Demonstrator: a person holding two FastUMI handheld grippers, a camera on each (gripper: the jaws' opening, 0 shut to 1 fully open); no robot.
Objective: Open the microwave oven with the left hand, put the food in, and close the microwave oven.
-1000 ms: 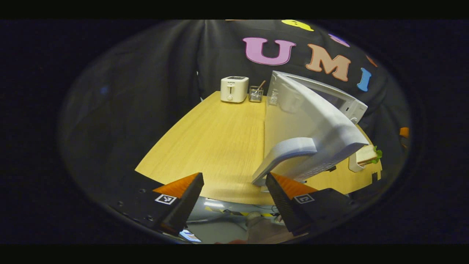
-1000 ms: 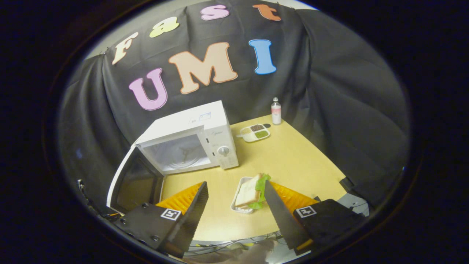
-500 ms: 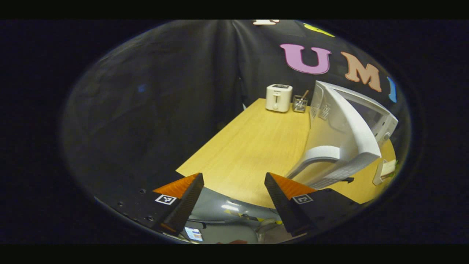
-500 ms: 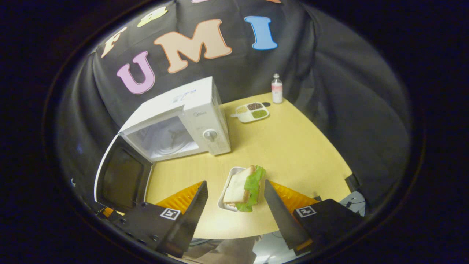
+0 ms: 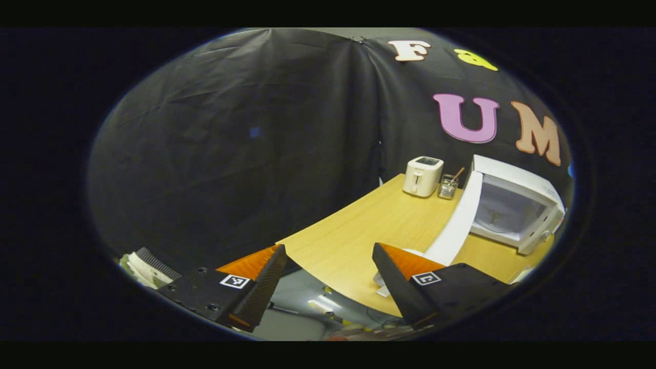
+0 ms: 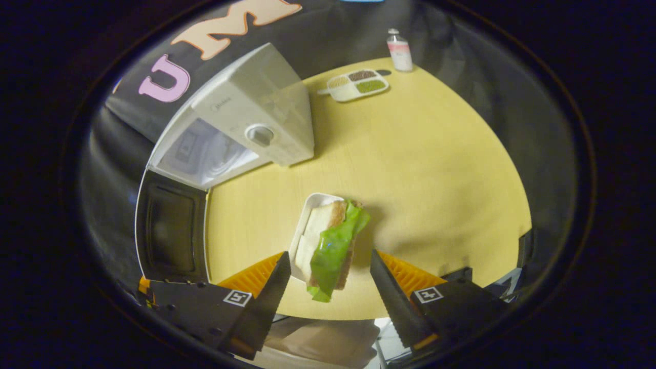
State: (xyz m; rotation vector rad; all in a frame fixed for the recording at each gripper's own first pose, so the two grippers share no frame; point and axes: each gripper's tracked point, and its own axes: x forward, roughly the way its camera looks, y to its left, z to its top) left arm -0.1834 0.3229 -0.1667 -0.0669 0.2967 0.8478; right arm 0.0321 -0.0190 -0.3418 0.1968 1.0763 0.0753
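Observation:
The white microwave stands at the back of the wooden table with its door swung wide open to its left; in the left gripper view the microwave shows its bare cavity and the door edge-on. A sandwich with lettuce lies on a small white tray near the table's front edge. My right gripper is open, hovering above with the sandwich between its fingers, not touching. My left gripper is open and holds nothing, off the table's front left edge, apart from the door.
A white toaster and a wire utensil holder stand at the table's back left. A divided dish of grains and a small bottle sit at the back right. Black cloth walls surround the wooden table.
My left gripper has drawn back and swung left, away from the open door. My right gripper has come down and forward over the sandwich, which now lies between its fingers.

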